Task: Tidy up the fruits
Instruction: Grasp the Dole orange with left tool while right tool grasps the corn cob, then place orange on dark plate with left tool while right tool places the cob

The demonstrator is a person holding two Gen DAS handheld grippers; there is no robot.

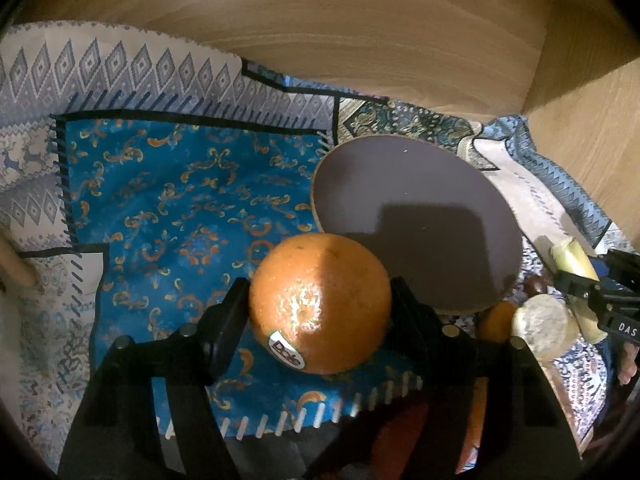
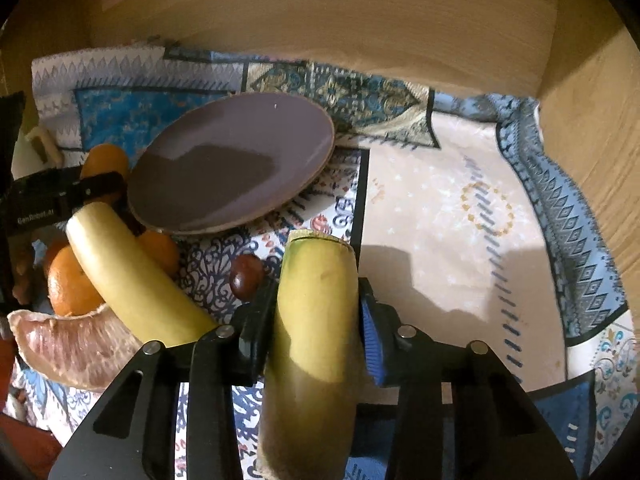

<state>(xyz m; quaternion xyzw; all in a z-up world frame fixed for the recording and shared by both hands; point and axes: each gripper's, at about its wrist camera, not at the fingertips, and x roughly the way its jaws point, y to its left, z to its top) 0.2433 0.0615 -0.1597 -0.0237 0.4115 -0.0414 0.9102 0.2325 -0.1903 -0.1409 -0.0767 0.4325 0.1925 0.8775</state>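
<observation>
Left gripper (image 1: pixel 320 312) clamped on orange (image 1: pixel 320 304), frame center, just below-left of the plate (image 1: pixel 420 220). Right gripper (image 2: pixel 316 320) clamped on banana (image 2: pixel 312 340), lower center of its view. Second banana (image 2: pixel 128 276), oranges (image 2: pixel 70 284) and a citrus wedge (image 2: pixel 72 348) sit lower left on the cloth (image 2: pixel 460 208).

Round purple ceramic plate (image 2: pixel 232 160) lies on patterned blue patchwork cloth (image 2: pixel 460 200), wooden wall (image 2: pixel 340 20) behind. Left of plate: long yellow banana (image 2: pixel 132 276), round oranges (image 2: pixel 70 284), pink pomelo segment (image 2: pixel 76 344) nearest. Small brown chestnut (image 2: pixel 246 274) before plate.
</observation>
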